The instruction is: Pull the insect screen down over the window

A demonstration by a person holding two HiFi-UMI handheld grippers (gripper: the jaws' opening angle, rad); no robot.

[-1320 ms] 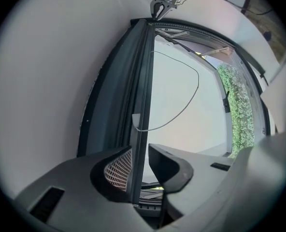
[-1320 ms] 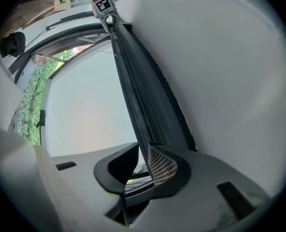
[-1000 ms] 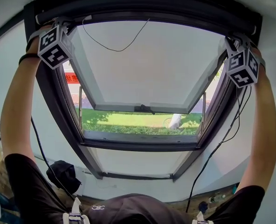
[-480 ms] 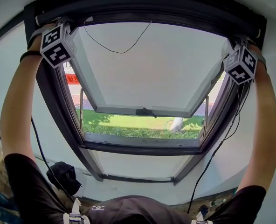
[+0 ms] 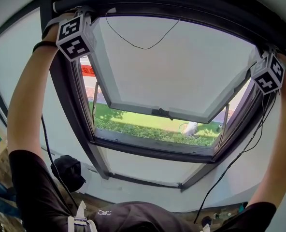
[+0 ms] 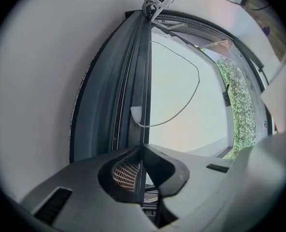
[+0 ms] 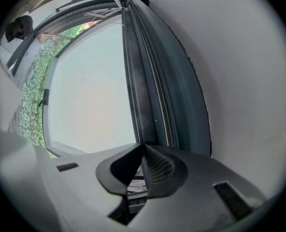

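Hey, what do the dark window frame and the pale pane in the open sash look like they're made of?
Dark grey window frame: likely painted or coated metal, possibly plastic. It looks smooth and matte, with crisp straight profiles and grooves.
Pale pane of the tilted-out sash: probably frosted or filmed glass. It is flat and evenly milky, and nothing is visible through it.

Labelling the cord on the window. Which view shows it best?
Left gripper view: the cord loops clear against the pale pane, ending at a white tab. Head view shows the cord only as a thin sagging line. Right gripper view doesn't show it.
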